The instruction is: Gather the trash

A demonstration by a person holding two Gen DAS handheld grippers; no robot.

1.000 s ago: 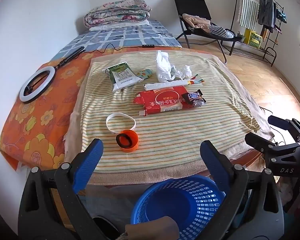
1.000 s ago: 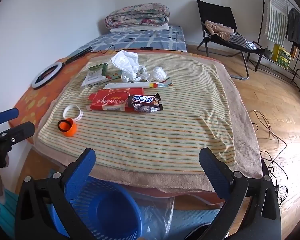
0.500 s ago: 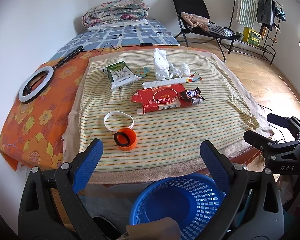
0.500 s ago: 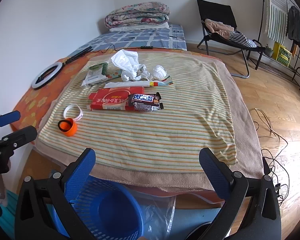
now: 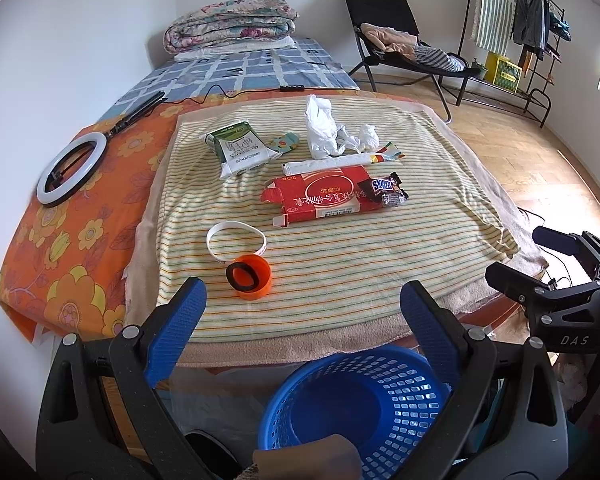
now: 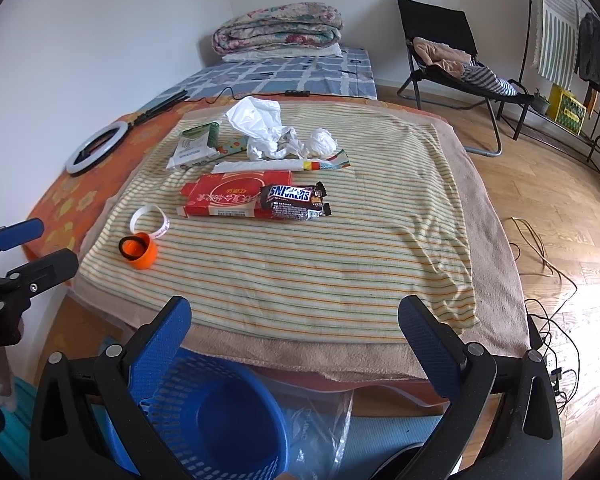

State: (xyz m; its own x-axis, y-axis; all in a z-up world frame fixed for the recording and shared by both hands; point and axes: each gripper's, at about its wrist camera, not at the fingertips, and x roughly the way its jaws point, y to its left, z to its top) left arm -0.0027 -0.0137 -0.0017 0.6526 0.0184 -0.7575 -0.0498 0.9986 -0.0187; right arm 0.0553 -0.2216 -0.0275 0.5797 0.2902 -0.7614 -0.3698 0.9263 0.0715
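Trash lies on a striped towel (image 5: 340,264) (image 6: 320,264): an orange cap (image 5: 250,271) (image 6: 139,251), a white band (image 5: 236,241) (image 6: 150,221), a red carton (image 5: 320,199) (image 6: 230,200), a Snickers wrapper (image 5: 384,192) (image 6: 294,201), a green-white pack (image 5: 238,147) (image 6: 196,146), crumpled white plastic and tissue (image 5: 324,128) (image 6: 268,128), and a long white wrapper (image 5: 332,163) (image 6: 260,166). A blue basket (image 5: 364,404) (image 6: 216,416) stands below the near edge. My left gripper (image 5: 304,308) and right gripper (image 6: 296,320) hover open and hold nothing, both short of the towel.
A ring light (image 5: 70,170) lies on the orange floral sheet at the left. A folded quilt (image 5: 232,20) sits at the bed's far end. A black chair (image 6: 452,56), a clothes rack (image 5: 520,28) and floor cables (image 6: 548,264) are to the right.
Both grippers have drifted slightly, so the towel and its trash sit a little lower and nearer in view. Nothing was picked up.
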